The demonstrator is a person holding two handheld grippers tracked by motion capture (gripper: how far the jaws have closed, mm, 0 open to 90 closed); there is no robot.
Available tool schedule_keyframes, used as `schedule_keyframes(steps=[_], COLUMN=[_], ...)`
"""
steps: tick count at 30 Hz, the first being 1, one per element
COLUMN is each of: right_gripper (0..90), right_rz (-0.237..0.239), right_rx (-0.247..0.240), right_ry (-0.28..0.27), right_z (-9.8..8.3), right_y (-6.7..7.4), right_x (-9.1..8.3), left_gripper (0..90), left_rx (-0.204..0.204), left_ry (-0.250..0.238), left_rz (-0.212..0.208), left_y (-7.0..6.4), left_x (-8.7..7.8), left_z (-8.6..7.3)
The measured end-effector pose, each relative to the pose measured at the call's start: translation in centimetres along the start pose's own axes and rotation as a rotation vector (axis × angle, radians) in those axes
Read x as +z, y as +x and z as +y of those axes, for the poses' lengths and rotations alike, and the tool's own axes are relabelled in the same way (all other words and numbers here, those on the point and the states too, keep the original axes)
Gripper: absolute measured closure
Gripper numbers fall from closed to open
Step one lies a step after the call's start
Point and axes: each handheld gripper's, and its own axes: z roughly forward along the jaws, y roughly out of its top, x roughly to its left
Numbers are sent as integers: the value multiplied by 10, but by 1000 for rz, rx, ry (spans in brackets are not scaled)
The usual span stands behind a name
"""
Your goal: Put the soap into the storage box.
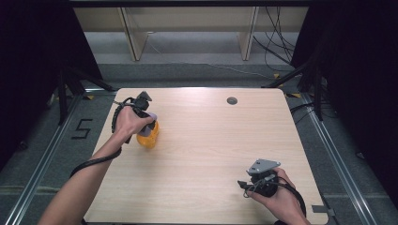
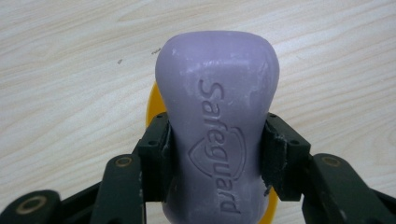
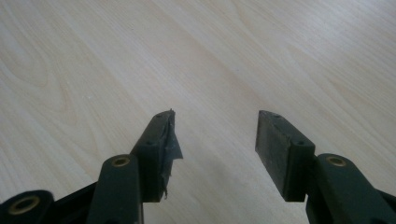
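Observation:
A lilac bar of soap (image 2: pixel 218 121) stamped "Safeguard" is clamped between the two black jaws of my left gripper (image 2: pixel 217 154). Behind the bar a yellow dish (image 2: pixel 153 105) peeks out. From above, the left gripper (image 1: pixel 149 125) is at the table's left side, holding the soap (image 1: pixel 151 123) right over the yellow dish (image 1: pixel 149 138); whether the soap touches the dish I cannot tell. My right gripper (image 3: pixel 215 135) stands open over bare wood with nothing between its jaws. In the high view the right gripper (image 1: pixel 245 183) rests near the front right of the table.
The light wooden table (image 1: pixel 211 140) has a round cable hole (image 1: pixel 232 100) near its far edge. Beyond it stand pale shelf legs (image 1: pixel 133 42) and loose black cables (image 1: pixel 277 51) on the floor. Dark curtains flank both sides.

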Motion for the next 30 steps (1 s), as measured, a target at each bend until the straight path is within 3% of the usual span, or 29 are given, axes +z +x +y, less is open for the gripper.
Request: schedule_keyframes(steps=[14,24,30], right_gripper=[480,480,480], right_rz=[-2,-2,1], right_rx=[-14,-16,-17], right_ry=[-1,0,5], right_z=[0,0,0], right_y=[-1,-1,-1], right_x=[0,0,0], left_gripper=[492,491,491], left_rx=[-61,-77,-64], left_ry=[26,37,44], left_rz=[2,7,7], left_y=[-3,-7,-7], left_x=[4,6,11], left_z=[-4,-6,-8])
